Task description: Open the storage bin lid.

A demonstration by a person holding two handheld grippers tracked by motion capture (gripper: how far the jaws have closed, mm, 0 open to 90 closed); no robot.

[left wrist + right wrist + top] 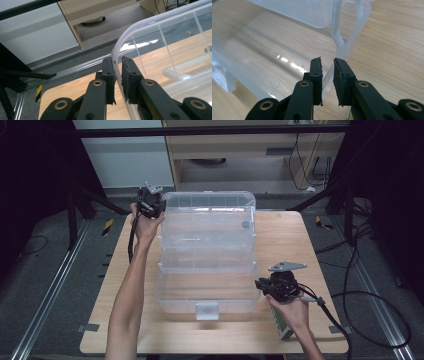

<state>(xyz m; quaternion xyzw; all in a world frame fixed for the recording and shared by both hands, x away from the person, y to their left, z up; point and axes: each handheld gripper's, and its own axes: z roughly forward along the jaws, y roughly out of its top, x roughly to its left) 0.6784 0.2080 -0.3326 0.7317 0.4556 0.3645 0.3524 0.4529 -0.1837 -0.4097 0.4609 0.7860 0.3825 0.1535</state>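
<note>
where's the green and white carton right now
In the high view the green and white carton stands on the wooden table near its front right corner, under the right tool, beside the clear plastic box.

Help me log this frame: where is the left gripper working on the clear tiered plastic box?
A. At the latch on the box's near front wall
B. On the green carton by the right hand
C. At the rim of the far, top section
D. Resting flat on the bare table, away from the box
C: the left gripper has its jaws set either side of the curved rim of the clear box, at the far left corner of the top section.
</note>
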